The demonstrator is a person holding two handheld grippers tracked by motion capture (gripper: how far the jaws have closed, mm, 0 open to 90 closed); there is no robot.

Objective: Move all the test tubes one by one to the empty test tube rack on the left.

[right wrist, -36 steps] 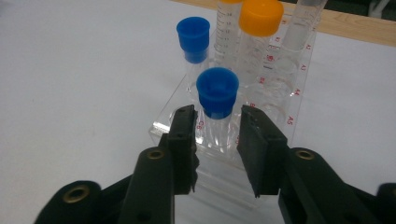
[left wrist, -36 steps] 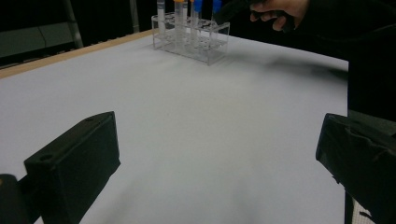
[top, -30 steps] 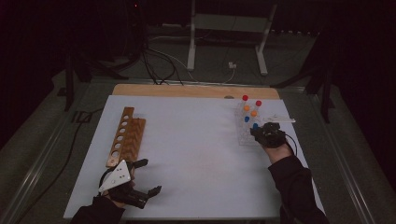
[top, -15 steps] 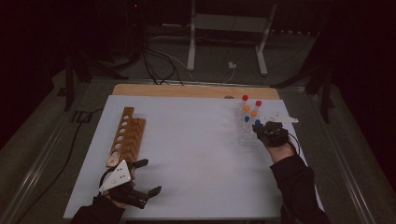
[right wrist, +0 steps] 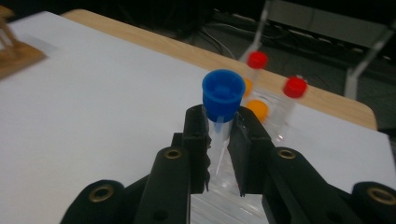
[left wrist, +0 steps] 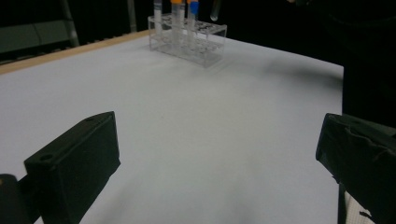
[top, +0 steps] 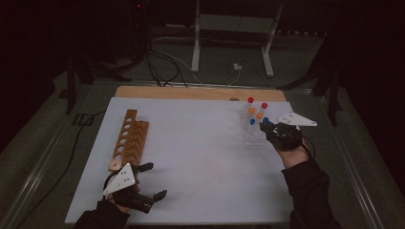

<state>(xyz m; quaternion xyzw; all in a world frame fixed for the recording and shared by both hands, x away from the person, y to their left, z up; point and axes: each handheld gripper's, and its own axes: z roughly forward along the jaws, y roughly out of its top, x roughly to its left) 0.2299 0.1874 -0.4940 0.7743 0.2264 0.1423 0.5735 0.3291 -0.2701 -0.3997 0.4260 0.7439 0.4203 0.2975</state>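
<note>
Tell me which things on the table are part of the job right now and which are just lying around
In use: blue-capped tube clamped in right gripper; clear rack with red and orange tubes; wooden rack.
Lying about: floor cables, metal stand.

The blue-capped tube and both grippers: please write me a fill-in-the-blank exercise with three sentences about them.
1. The right gripper is shut on a tube with a ____ cap.
2. The jaws of the left gripper stand ____.
3. The wooden rack lies on the white table near the ____ gripper.

Missing words: blue; open; left
</note>
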